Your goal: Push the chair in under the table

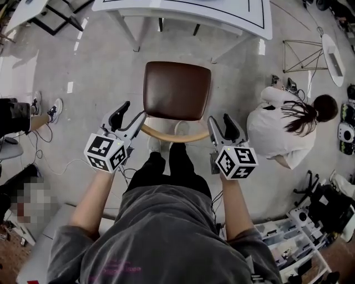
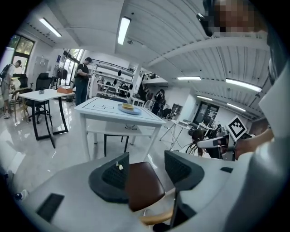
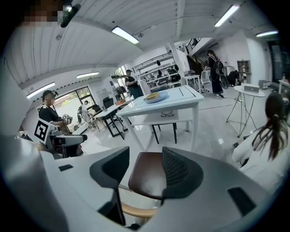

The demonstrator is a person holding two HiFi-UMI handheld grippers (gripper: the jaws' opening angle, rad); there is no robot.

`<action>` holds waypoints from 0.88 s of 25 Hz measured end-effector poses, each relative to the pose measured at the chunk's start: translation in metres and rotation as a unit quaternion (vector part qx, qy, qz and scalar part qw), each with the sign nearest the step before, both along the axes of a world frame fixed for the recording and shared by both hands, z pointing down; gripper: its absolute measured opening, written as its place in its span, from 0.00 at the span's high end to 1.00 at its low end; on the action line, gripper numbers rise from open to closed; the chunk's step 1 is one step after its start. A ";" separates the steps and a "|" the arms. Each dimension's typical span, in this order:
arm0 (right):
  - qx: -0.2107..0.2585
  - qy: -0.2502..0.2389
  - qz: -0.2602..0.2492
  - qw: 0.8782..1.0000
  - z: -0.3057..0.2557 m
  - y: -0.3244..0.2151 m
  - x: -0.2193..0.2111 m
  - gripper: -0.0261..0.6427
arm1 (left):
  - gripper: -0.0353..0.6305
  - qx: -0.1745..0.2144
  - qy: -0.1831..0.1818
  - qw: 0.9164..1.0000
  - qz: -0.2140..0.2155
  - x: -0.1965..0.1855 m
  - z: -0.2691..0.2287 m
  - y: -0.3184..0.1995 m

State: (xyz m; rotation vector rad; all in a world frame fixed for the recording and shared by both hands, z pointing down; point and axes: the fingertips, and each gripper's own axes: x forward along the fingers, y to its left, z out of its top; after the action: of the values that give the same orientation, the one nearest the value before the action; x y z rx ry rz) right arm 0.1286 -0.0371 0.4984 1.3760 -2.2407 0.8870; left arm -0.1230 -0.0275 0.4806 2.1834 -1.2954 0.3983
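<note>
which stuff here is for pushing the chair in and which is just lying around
For the job: chair, table, left tool, right tool.
Just about: crouching person, plate on the table, side table.

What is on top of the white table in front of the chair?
On the white table lies a shallow bluish dish with something yellowish in it, too small to name, and black lines. The head view cuts off most of the top.
</note>
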 end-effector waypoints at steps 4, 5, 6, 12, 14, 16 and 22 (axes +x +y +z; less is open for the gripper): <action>-0.039 0.013 0.002 0.999 0.037 0.002 0.008 0.65 | 0.59 -0.043 -0.016 0.999 -0.006 -0.004 0.040 0.001; -0.047 0.017 0.003 0.999 0.046 0.002 0.011 0.65 | 0.59 -0.052 -0.018 0.998 -0.007 -0.004 0.049 0.002; -0.054 0.021 0.005 0.998 0.054 0.002 0.014 0.65 | 0.59 -0.061 -0.020 0.998 -0.008 -0.005 0.057 0.003; -0.096 0.045 0.015 0.994 0.093 0.014 0.027 0.65 | 0.59 -0.104 -0.024 0.994 -0.017 -0.012 0.096 0.017; -0.107 0.053 0.018 0.993 0.105 0.018 0.030 0.65 | 0.59 -0.114 -0.027 0.993 -0.018 -0.015 0.108 0.021; -0.120 0.057 0.025 0.991 0.115 0.023 0.035 0.65 | 0.59 -0.127 -0.032 0.991 -0.020 -0.018 0.121 0.027; -0.150 0.064 0.037 0.986 0.139 0.035 0.040 0.65 | 0.59 -0.166 -0.036 0.985 -0.031 -0.029 0.154 0.044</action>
State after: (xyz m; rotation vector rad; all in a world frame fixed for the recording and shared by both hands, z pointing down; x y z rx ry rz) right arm 0.1684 -0.0025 0.6370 1.3403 -1.8814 1.0774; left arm -0.1525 0.0161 0.6345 1.8611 -1.2316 0.6267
